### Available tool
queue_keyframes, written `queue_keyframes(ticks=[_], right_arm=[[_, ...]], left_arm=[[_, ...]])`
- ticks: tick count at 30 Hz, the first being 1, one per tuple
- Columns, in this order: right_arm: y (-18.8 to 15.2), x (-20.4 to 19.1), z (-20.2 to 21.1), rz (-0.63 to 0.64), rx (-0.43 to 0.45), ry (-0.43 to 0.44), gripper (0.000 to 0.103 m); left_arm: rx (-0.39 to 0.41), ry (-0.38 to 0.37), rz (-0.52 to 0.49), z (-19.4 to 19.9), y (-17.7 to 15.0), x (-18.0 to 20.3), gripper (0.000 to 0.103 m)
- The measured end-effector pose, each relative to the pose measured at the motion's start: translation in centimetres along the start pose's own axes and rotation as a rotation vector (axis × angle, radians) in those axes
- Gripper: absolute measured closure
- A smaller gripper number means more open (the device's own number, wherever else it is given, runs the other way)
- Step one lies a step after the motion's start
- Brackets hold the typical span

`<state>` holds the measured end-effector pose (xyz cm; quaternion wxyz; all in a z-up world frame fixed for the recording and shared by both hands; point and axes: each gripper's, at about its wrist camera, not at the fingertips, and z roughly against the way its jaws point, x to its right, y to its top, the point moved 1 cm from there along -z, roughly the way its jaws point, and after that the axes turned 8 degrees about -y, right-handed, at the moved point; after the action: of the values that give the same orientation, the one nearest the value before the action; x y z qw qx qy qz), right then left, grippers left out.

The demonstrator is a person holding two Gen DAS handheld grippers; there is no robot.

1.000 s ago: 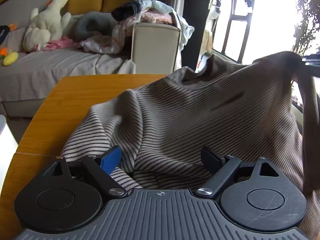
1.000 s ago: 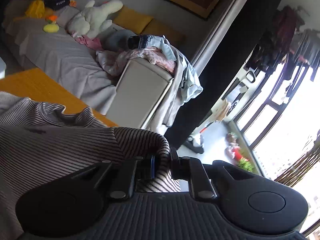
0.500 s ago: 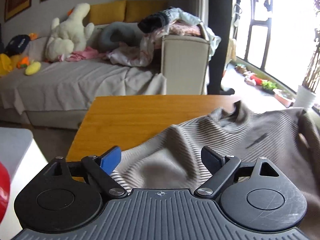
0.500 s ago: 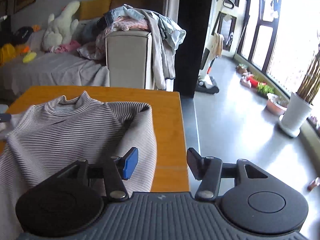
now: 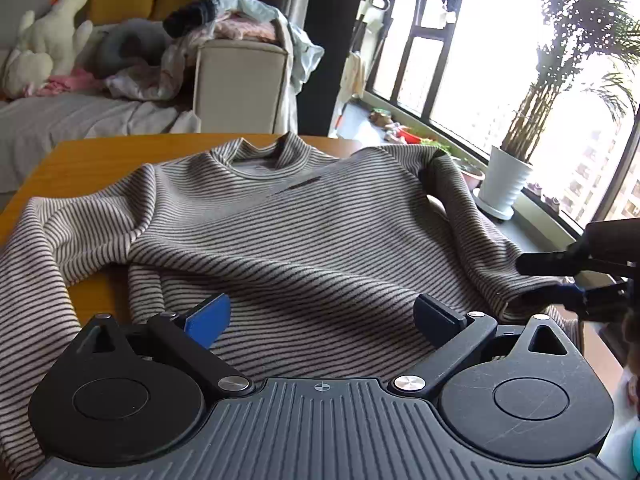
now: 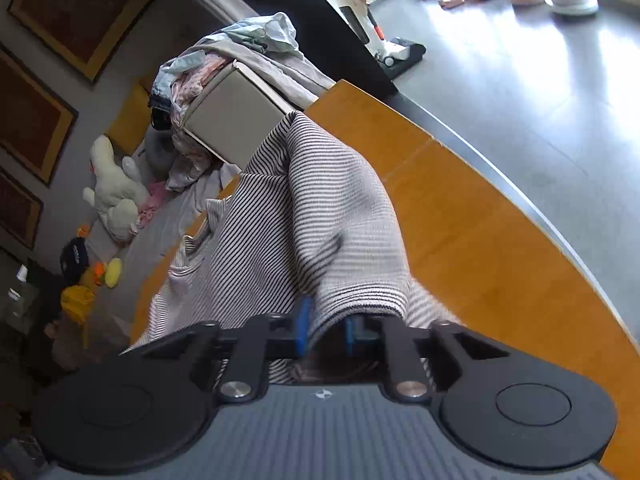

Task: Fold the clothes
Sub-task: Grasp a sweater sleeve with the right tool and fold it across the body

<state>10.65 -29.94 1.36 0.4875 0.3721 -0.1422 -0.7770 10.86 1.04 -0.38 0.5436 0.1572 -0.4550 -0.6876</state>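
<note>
While the striped sweater [image 5: 304,216] is lying spread across the wooden counter [image 5: 100,156], collar toward the far edge, the left tongs [image 5: 322,318] are hovering over its near hem with the blue pad and the black pad spread wide, gripping nothing. One sleeve is draping down past the counter's left edge, bunched up a bit.

Over on the right side, the right tongs [image 6: 326,330] are pinching the cuff of the other sleeve [image 6: 332,216] between the blue pads, pressed together on the fabric, and that sleeve is running from the shoulder back along the counter's right edge. You can also catch those tongs poking in at the right side of the left wrist view, at the sleeve end.

Background stuff: a sofa [image 5: 72,120] with a white plush toy [image 5: 44,56] sitting on it, a pile of laundry [image 5: 240,20] heaped on the sofa arm, and a potted plant [image 5: 508,176] standing by the window.
</note>
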Motion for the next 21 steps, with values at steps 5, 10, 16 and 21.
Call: queue_keyframes(ticks=[5, 10, 16, 21], right_arm=[[10.9, -2.3, 2.8, 0.358, 0.396, -0.299, 0.099], [16.3, -5.1, 4.7, 0.504, 0.503, -0.368, 0.099], [14.0, -12.2, 3.2, 0.581, 0.406, -0.160, 0.099], [10.8, -21.1, 1.8, 0.722, 0.337, 0.032, 0.099]], left_arm=[[-0.020, 0.018, -0.035, 0.0, 0.1, -0.8, 0.001], [-0.061, 0.001, -0.045, -0.5, 0.5, -1.9, 0.001], [-0.061, -0.037, -0.004, 0.5, 0.6, -2.3, 0.000], [-0.059, -0.051, -0.017, 2.3, 0.2, -2.0, 0.000]])
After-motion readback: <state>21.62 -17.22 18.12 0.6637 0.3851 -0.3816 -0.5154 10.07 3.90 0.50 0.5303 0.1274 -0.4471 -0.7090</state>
